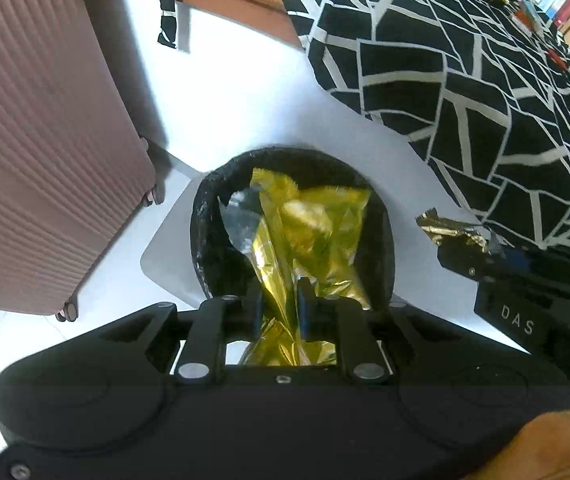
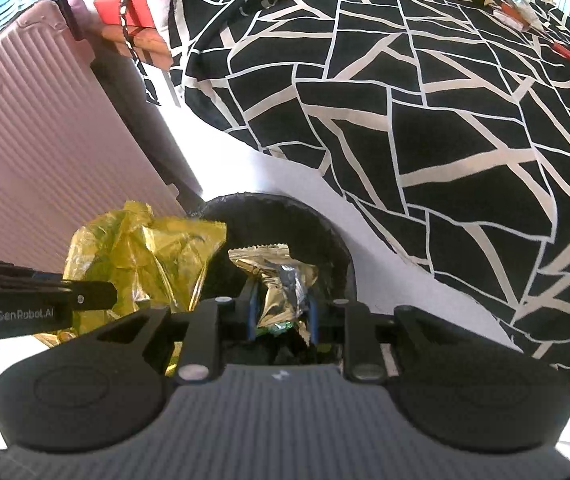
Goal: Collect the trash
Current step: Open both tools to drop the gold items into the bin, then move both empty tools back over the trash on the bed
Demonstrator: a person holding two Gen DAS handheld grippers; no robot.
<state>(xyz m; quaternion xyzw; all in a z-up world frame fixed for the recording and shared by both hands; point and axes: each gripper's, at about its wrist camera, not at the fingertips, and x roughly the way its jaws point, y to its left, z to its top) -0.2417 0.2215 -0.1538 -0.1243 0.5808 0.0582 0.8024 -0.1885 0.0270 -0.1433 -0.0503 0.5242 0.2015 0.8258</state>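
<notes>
Pointing steeply down over bin

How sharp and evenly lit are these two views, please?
Left wrist view: the floor is washed out white, the yellow wrapper glares and smears. Right wrist view: sharper, but the bedspread lines bow and the floor is also washed out.

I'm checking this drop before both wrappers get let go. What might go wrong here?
1. The yellow wrapper in the left gripper is wide and crumpled; from the right wrist view it hangs near the black bin rim, so it may catch or land outside.
2. The gold wrapper in the right gripper may cling to a pad.
3. The two grippers sit close together and could bump.
</notes>
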